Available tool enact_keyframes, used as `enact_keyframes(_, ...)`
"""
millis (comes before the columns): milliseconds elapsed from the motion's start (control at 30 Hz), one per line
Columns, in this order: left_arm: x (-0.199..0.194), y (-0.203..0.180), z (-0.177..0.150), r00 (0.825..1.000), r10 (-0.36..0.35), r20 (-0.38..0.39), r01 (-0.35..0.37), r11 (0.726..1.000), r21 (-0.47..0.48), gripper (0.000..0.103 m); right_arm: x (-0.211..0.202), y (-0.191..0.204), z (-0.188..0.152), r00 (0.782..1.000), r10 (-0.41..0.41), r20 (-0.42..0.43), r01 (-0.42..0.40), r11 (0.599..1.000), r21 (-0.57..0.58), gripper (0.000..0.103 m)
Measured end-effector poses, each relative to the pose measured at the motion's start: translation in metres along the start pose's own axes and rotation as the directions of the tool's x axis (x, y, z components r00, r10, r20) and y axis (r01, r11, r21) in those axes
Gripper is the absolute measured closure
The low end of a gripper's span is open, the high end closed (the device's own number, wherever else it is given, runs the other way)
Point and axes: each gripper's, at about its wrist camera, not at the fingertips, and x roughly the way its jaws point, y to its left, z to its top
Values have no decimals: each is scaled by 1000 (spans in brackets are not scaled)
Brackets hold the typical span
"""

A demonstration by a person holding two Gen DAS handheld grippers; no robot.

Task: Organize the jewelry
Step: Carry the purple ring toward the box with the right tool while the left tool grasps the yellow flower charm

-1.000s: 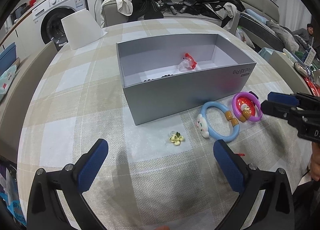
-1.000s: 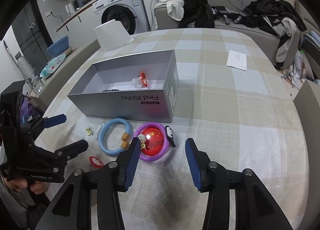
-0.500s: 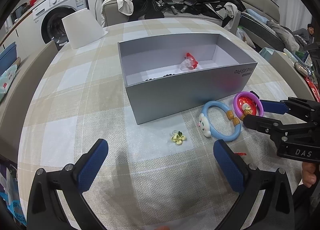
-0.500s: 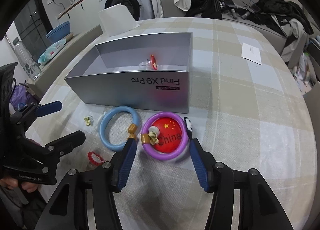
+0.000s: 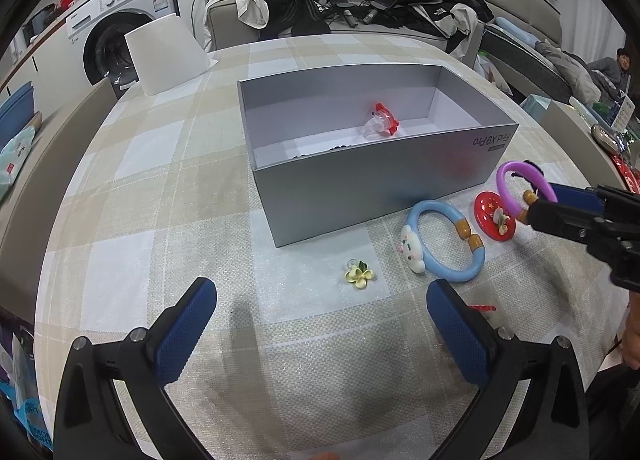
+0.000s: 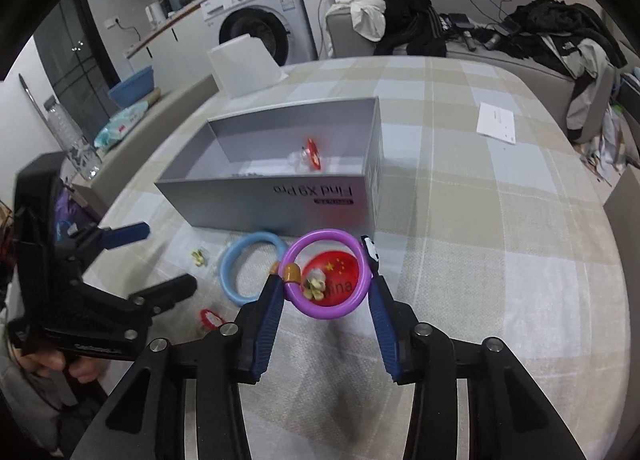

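My right gripper [image 6: 326, 292] is shut on a purple bracelet [image 6: 316, 240] and holds it tilted up off the table, in front of the grey open box [image 6: 280, 196]. A red round badge [image 6: 336, 266] lies under it. A blue bracelet [image 5: 440, 244], a yellow flower piece [image 5: 359, 275] and a small red piece [image 5: 482, 307] lie on the table. My left gripper [image 5: 320, 324] is open and empty, near the flower piece. A red and clear piece [image 5: 380, 124] lies inside the box [image 5: 360, 184]. The purple bracelet [image 5: 520, 188] shows in the left wrist view too.
A white folded card [image 5: 164, 56] stands at the table's far left. A white paper [image 6: 496, 122] lies at the far right. A sofa with clothes [image 5: 420, 8] and a washing machine [image 5: 116, 32] stand beyond the table.
My right gripper closed on the purple bracelet and lifted it off the red badge. My left gripper has hardly moved.
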Motion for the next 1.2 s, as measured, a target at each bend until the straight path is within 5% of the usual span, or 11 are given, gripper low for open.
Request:
enact_keyframes(367,4,2,-1,1000,23,-13,-23,1000,-11,2,-12,3,5,997,53,59,-53,999,6,60)
enact_keyframes(733,6,-7,-1,999,-36,-5,36,998,60,60,-11,3,5,997,56,59,-56,998,1,60)
enact_keyframes(867,5,-10,0,998,-69,-2,69,995,78,91,-11,3,4,997,58,55,-58,998,0,60)
enact_keyframes(1200,-17,-9,2,992,-93,83,86,993,81,91,-13,3,3,995,65,70,-65,998,-4,60)
